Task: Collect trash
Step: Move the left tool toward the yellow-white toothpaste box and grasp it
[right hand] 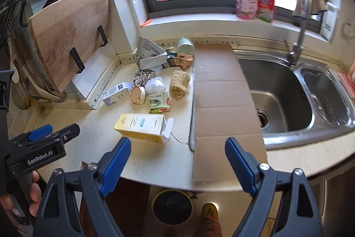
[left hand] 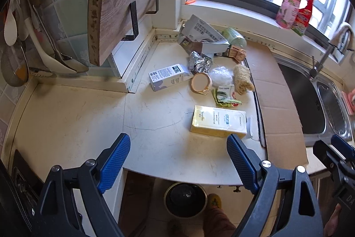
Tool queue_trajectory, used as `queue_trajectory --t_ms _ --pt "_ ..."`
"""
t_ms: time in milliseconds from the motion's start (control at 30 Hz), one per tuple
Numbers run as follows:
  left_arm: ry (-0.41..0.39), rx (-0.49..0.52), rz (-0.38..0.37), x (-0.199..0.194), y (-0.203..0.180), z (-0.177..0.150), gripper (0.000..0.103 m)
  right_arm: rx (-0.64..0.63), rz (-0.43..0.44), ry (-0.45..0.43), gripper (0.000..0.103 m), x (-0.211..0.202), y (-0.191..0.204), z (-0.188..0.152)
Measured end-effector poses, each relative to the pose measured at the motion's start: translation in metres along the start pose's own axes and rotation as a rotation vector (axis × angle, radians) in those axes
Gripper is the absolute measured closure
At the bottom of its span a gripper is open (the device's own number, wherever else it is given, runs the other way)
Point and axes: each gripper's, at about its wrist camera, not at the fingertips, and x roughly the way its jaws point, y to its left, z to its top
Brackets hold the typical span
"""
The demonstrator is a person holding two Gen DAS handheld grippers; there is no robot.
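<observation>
Left wrist view shows the trash scattered mid-frame on the pale desk (left hand: 66, 121): a yellow carton (left hand: 218, 121) lies flat just above the gripper tips, and above it sit a green wrapper (left hand: 224, 98), a round paper cup (left hand: 201, 82), a white-and-purple box (left hand: 169, 77), crumpled foil (left hand: 199, 62), a clear plastic wad (left hand: 219, 75) and a fibrous loofah (left hand: 243, 79). A grey box (left hand: 203, 33) and a green bottle (left hand: 234, 37) lie at upper centre by the wall. The left hand-held gripper (left hand: 178, 159) hangs over the desk's front edge, jaws wide and holding nothing. In the right wrist view, the right hand-held gripper (right hand: 177, 159) is likewise spread wide and empty above a flat cardboard sheet (right hand: 221, 99), with the sink (right hand: 279, 90) at right. A dark trash bin (right hand: 173, 206) stands on the floor at bottom centre.
</observation>
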Motion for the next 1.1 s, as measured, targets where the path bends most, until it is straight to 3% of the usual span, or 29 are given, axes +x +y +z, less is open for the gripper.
queue_trajectory --t_ms 300,500,800,1100 --pt "0.122 -0.171 0.049 0.060 -0.023 0.025 0.016 -0.096 0.143 0.155 0.037 0.091 -0.030 0.058" --pt "0.228 -0.330 0.022 0.106 -0.033 0.034 0.016 -0.162 0.201 0.234 0.040 0.136 -0.040 0.072" --pt "0.293 -0.517 0.046 0.150 -0.047 0.039 0.016 -0.199 0.245 0.299 0.042 0.170 -0.049 0.079" --pt "0.300 -0.638 0.112 0.162 -0.051 0.030 0.016 -0.243 0.264 0.326 0.042 0.188 -0.050 0.084"
